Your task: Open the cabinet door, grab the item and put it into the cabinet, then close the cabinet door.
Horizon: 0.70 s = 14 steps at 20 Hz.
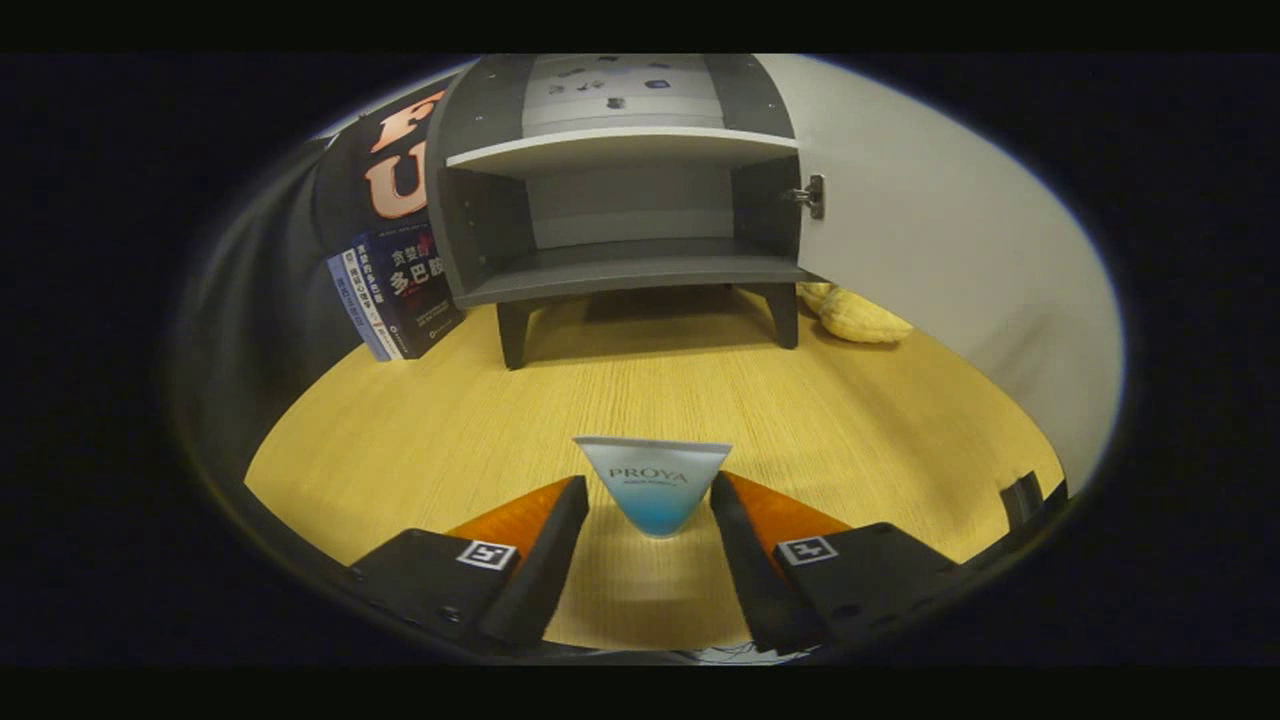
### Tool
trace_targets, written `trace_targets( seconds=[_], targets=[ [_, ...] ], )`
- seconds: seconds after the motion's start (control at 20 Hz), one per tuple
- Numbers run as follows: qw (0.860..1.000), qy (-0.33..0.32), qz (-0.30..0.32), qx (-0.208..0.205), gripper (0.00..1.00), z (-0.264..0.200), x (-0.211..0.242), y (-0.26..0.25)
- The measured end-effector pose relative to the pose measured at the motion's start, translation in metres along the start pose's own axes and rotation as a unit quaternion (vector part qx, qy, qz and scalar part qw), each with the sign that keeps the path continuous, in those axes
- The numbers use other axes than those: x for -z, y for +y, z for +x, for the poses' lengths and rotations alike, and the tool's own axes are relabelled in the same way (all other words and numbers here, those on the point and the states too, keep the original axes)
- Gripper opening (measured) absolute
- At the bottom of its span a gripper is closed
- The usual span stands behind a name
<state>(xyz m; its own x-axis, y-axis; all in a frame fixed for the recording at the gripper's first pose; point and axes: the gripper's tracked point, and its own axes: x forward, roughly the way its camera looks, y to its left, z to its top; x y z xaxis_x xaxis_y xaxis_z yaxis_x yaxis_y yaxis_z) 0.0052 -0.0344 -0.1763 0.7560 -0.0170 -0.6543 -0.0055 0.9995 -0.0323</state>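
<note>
A small white-to-blue cosmetic tube point(653, 465) stands between my fingers, wide crimped end up and narrow end down. My gripper point(648, 492) is shut on it, with both fingertips pressing on its sides. It casts a shadow on the wooden table point(450, 430) under the fingers. Beyond it, the grey cabinet point(620, 270) stands on short legs with its door point(940, 250) swung wide open to the right. Its lower compartment point(630, 215) and the shelf point(620, 148) above hold nothing.
Several dark-blue books point(400, 295) lean against the cabinet's left side. A yellow soft object point(862, 315) lies behind the cabinet's right leg, at the foot of the open door. A stretch of bare wooden table lies between the tube and the cabinet.
</note>
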Motion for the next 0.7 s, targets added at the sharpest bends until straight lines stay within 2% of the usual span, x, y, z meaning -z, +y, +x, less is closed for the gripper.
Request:
trace_targets(
  seconds=[0.05,0.2,0.7],
  targets=[
    [1.0,-0.003,0.002,0.003,0.71,0.002,0.0,-0.001],
    [1.0,-0.004,0.001,-0.002,0.57,-0.002,-0.003,0.0],
    [0.988,-0.141,0.004,-0.057,0.57,-0.006,-0.113,0.022]
  ],
)
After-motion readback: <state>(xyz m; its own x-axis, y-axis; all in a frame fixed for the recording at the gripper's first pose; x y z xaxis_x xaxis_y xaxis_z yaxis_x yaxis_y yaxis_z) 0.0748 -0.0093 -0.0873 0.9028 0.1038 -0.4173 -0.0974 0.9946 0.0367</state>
